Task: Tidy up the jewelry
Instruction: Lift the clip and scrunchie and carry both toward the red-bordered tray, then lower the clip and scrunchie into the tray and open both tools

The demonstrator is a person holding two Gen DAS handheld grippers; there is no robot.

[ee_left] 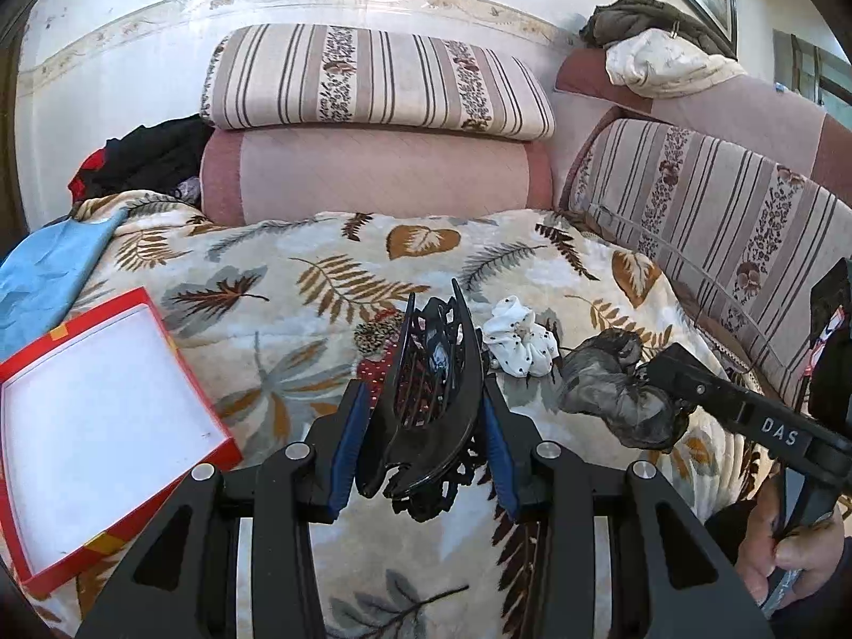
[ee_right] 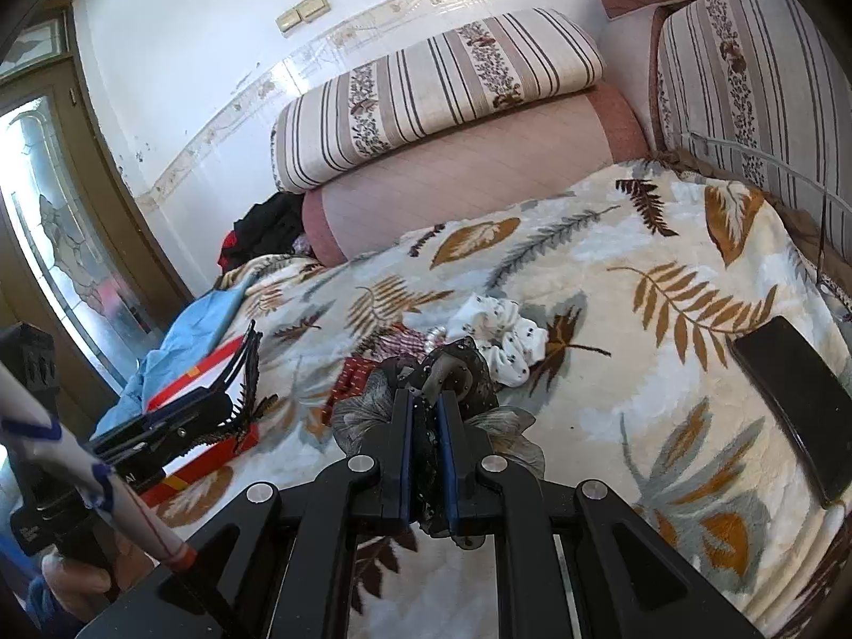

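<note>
On the leaf-print blanket [ee_left: 298,277] of the bed, both grippers carry a hair piece above the pile. The left gripper [ee_left: 426,410] has its jaws partly apart, clamped on one black hair comb [ee_left: 426,388] whose prongs point up toward twelve o'clock; holding it by the solid base likely keeps the thin teeth free of the pads. The right gripper [ee_right: 426,415] has its jaws together, pinched tight on one dark gauzy hair flower [ee_right: 452,373], gripped at its middle so the soft petals bulge out on both sides.

At nine o'clock in the left view lies one red box [ee_left: 160,319] with a white lining, open and bare inside. It seems the place meant for the pieces, so I judge both are being carried toward it.

Left on the blanket near twelve o'clock of the left jaws I count one white dotted scrunchie [ee_left: 519,343], one leopard-print piece [ee_left: 375,338] and one red dotted piece [ee_left: 375,373], close together; a checked bit beside them shows in the right view, too bunched to name. One black phone [ee_right: 793,404] rests at three o'clock there, well apart.
</note>
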